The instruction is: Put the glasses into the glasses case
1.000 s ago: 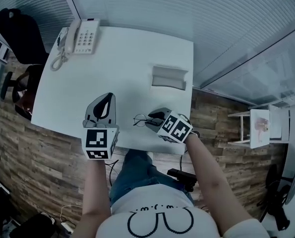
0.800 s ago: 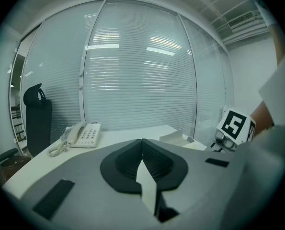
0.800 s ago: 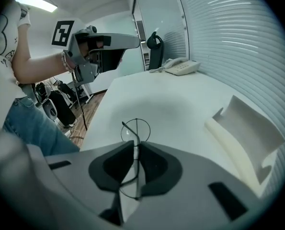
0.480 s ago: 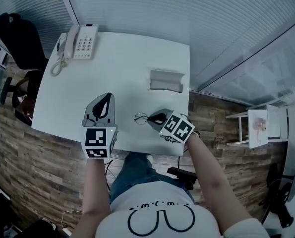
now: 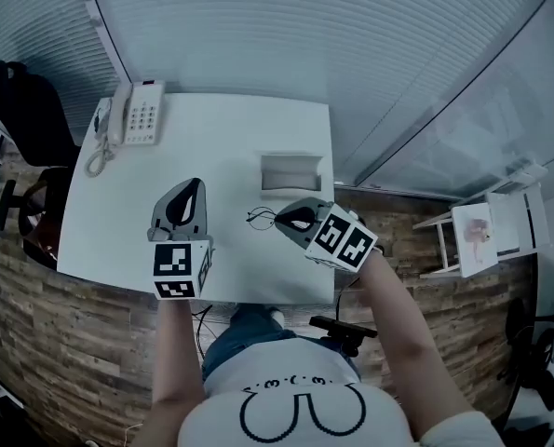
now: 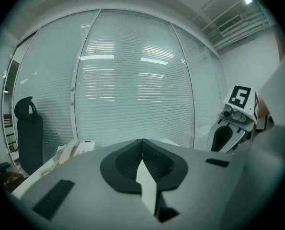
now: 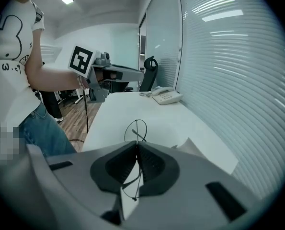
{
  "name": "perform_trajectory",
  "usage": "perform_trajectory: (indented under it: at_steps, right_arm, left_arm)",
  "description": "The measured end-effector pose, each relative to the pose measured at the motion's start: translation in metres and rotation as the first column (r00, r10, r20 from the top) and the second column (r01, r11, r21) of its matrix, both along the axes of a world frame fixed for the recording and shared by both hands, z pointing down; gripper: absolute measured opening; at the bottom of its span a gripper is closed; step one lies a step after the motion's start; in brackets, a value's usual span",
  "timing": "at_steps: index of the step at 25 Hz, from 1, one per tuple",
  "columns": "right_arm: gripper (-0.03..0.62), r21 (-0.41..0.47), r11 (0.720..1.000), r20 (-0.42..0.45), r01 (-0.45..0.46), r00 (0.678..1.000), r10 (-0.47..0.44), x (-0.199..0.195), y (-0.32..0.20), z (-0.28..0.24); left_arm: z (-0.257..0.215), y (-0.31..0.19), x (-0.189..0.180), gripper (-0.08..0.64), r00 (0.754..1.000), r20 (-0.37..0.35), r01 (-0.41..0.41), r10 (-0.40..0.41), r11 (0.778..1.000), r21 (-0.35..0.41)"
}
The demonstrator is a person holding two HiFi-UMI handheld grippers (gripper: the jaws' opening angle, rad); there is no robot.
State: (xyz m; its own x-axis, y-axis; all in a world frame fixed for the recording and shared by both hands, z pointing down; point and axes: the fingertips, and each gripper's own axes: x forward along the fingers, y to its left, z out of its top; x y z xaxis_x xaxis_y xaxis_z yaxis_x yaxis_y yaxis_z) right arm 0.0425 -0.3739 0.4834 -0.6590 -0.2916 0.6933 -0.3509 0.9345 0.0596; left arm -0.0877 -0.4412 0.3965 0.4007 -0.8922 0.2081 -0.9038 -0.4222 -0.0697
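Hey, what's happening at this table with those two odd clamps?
A person holds a gripper in each hand over a white table. The right gripper is shut on a pair of glasses, short of the open glasses case near the table's far edge. The left gripper is shut and empty. The glasses are not yet in the case.

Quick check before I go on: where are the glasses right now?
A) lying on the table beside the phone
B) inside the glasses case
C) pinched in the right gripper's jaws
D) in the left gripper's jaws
C: the right gripper view shows the right gripper with its jaws closed on the thin wire frame of the glasses, one lens rim poking past the tips; the glasses case sits apart on the table.
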Motion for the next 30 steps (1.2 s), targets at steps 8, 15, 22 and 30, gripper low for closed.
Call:
perform_trajectory:
  at_steps: [8,15,22,30]
  right_arm:
    - [0.018,0.031,0.999,-0.109,0.028,0.994,-0.024,0.029,-0.054,0.001]
    - [0.018,0.023,0.997,-0.208,0.068,0.976,-0.062,0.051,-0.107,0.021]
    - [0.018,-0.02,0.987,-0.288,0.162,0.944,-0.161,0.053,-0.131,0.058]
    - [0.018,-0.052,0.984,-0.32,0.172,0.93,-0.179,0.048,-0.129,0.09]
  left_arm:
    - [0.011,-0.021,0.004,0.017,0.999,0.02,-0.032,0.033,0.999,-0.035]
    - [0.024,-0.038,0.0,0.017,0.998,0.043,-0.039,0.042,0.997,-0.07]
    - [0.038,-0.044,0.003,0.017,0.996,0.065,-0.052,0.059,0.994,-0.101]
    - [0.048,-0.043,-0.001,0.017,0.996,0.07,-0.049,0.058,0.99,-0.131]
